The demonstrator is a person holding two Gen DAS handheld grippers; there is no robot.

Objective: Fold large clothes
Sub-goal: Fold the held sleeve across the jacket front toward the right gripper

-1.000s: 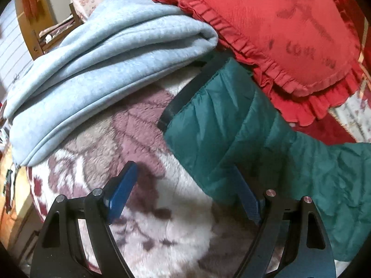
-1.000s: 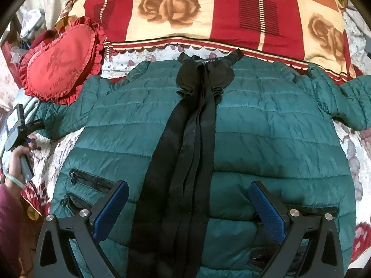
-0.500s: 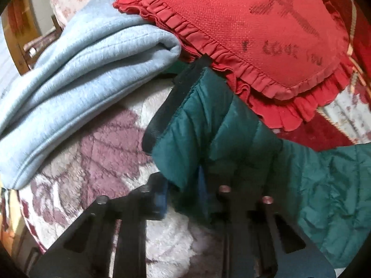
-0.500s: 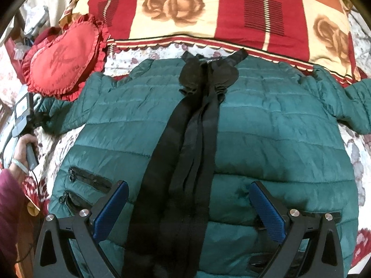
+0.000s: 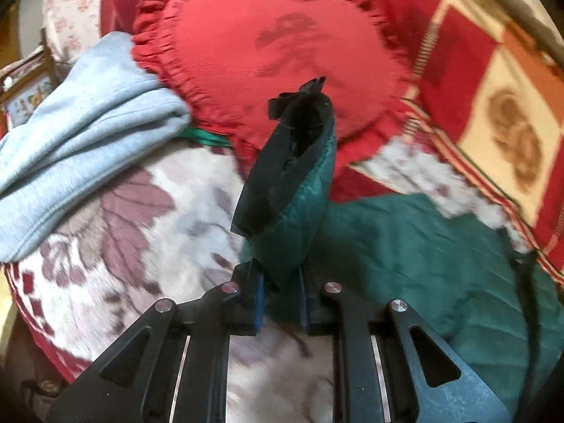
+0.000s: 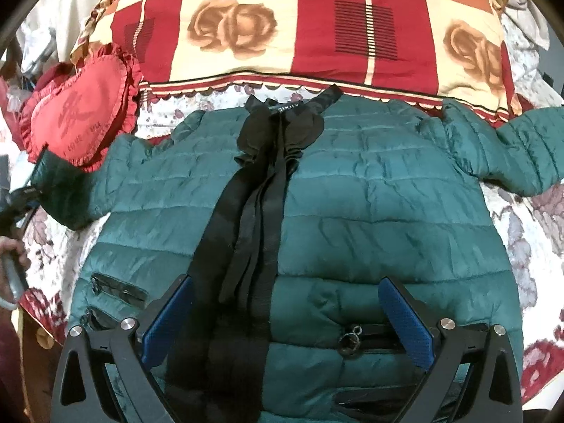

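Observation:
A dark green puffer jacket [image 6: 370, 211] lies spread flat on the bed, with a black front strip [image 6: 253, 229] running down its middle. My left gripper [image 5: 280, 282] is shut on the left sleeve [image 5: 296, 211] just behind its black cuff [image 5: 282, 162]. The sleeve end stands lifted off the bedspread. In the right wrist view the raised sleeve [image 6: 60, 190] shows at the far left, by a person's hand [image 6: 14, 246]. My right gripper [image 6: 285, 282] hangs open over the jacket's hem, its blue pads apart and nothing pinched between them.
A red heart-shaped cushion [image 5: 275, 53] lies beyond the lifted cuff. A folded light blue sweatshirt [image 5: 88, 134] sits to its left. A red and cream rose quilt [image 6: 282, 28] lies behind the jacket's collar. The floral bedspread [image 5: 158, 246] drops off at the left edge.
My left gripper went from open around the sleeve end to shut on it, then lifted the cuff off the bedspread and swung it toward the jacket. The right gripper stayed put.

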